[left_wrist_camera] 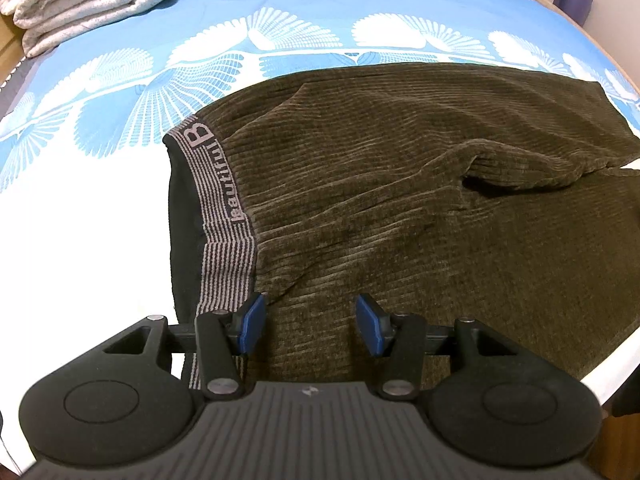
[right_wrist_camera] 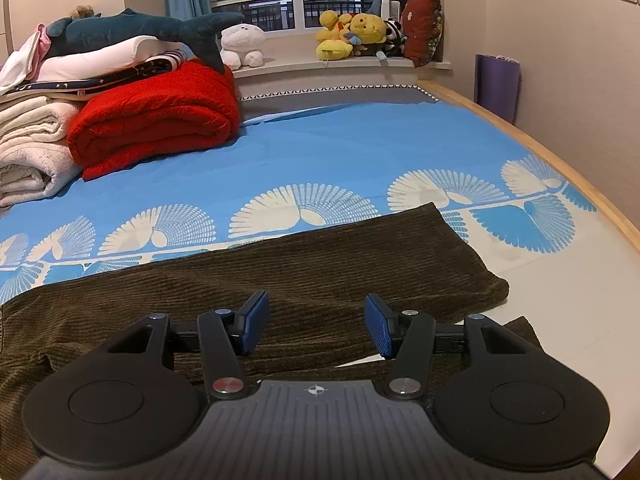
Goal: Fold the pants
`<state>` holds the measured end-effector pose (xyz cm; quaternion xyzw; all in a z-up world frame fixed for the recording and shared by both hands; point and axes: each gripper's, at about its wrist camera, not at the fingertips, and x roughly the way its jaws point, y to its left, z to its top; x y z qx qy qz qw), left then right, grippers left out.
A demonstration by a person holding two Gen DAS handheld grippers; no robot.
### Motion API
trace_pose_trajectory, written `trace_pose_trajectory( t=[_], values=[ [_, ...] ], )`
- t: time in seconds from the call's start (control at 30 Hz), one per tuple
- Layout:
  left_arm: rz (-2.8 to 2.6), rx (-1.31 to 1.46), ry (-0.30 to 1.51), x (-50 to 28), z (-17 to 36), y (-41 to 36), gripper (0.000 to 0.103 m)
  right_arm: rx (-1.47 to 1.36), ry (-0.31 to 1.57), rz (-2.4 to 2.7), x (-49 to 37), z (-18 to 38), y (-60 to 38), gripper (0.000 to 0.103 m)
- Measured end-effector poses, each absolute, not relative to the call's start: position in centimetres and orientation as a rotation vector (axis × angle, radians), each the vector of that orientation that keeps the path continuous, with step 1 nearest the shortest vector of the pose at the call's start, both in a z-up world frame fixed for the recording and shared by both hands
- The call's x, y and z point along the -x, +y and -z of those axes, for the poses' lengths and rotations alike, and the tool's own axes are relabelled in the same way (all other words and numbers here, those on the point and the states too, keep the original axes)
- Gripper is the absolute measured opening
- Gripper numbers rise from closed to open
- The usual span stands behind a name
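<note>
Dark olive corduroy pants [left_wrist_camera: 400, 208] lie spread on the bed. Their grey striped waistband [left_wrist_camera: 224, 200], lettered "beautiful", is at the left of the left wrist view. My left gripper [left_wrist_camera: 310, 322] hovers over the near waist corner, its blue pads apart and nothing between them. In the right wrist view the pants [right_wrist_camera: 320, 276] stretch across, with the leg ends at the right. My right gripper [right_wrist_camera: 316, 324] hangs over the legs, open, holding nothing.
The bed has a blue sheet with white fan patterns [right_wrist_camera: 340, 152]. A folded red blanket [right_wrist_camera: 156, 116] and white bedding [right_wrist_camera: 28, 144] are stacked at the far left. Plush toys [right_wrist_camera: 352, 36] sit on the windowsill. The wooden bed edge [right_wrist_camera: 560, 160] runs along the right.
</note>
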<state>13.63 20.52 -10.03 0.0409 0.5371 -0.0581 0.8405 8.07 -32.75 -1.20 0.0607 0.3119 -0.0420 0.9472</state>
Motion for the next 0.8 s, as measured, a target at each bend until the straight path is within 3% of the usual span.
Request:
trace_pose_trajectory(
  t=[0.27,0.4,0.43,0.5,0.57,0.63,0.8],
  values=[
    [0.124,-0.084,1.127,-13.9,9.9,20.3,0.055,-0.109,0.619,0.082,-8.0,1.1,-32.5,0.055],
    [0.116,-0.072,1.106,-14.2,9.5,20.1,0.043,-0.112,0.609,0.082,-8.1,1.0,-32.3,0.054],
    [0.112,-0.062,1.098,-14.3,9.3,20.1,0.041,-0.115,0.606,0.081,-8.1,0.9,-32.3,0.051],
    [0.097,-0.038,1.079,-14.6,8.8,20.2,0.026,-0.126,0.598,0.074,-8.1,0.9,-32.3,0.036],
    [0.074,-0.011,1.057,-15.0,8.2,20.4,0.02,-0.138,0.589,0.068,-8.3,0.7,-32.2,0.018],
    [0.05,0.018,1.039,-15.4,7.7,20.5,0.013,-0.145,0.568,0.068,-8.4,0.4,-32.0,0.01],
    [0.013,0.116,1.025,-18.3,6.1,20.9,0.013,-0.183,0.56,0.034,-9.1,0.0,-31.4,0.01]
  ],
)
